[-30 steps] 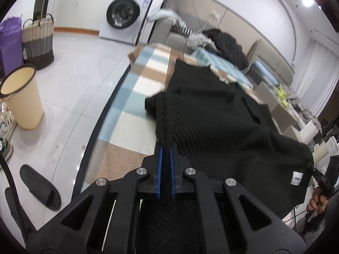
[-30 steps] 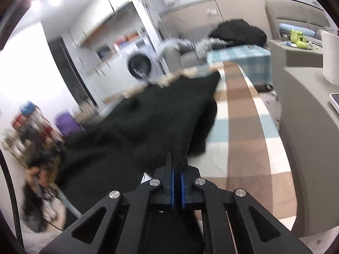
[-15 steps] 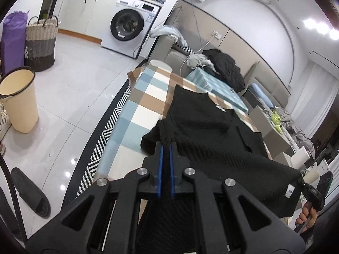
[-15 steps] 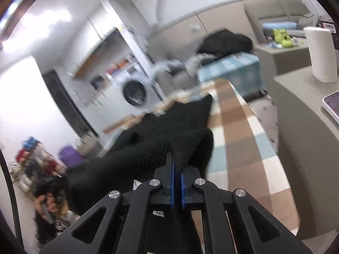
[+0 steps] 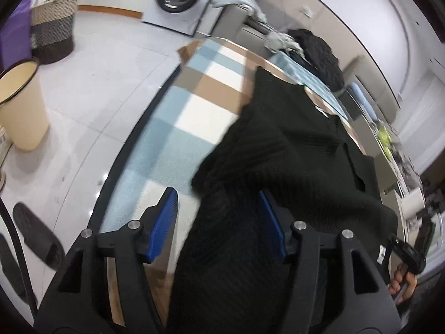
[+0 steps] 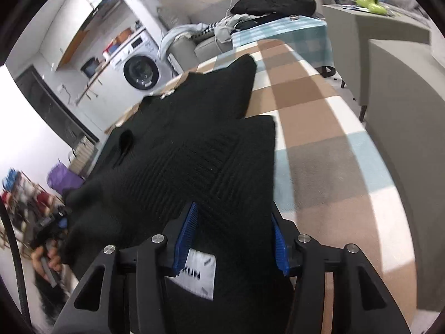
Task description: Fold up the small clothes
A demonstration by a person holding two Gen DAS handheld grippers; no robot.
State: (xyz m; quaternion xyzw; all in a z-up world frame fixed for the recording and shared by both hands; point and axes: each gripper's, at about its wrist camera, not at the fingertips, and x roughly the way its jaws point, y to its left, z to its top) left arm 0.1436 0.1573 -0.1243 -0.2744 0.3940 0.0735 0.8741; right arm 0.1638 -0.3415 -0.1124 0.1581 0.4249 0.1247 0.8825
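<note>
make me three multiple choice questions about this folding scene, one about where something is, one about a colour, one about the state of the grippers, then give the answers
1. Where does the black sweater lie?
A. in the wicker basket
B. on the checked cloth
C. on the floor

2. What colour are the gripper pads?
A. blue
B. red
C. yellow

3. How do the left gripper and right gripper stand?
A. both shut
B. only the left open
C. both open

Answers: B, the checked cloth shows under it; A, the ribbed pads are blue; C, in each view the jaws stand apart with knit between them.
</note>
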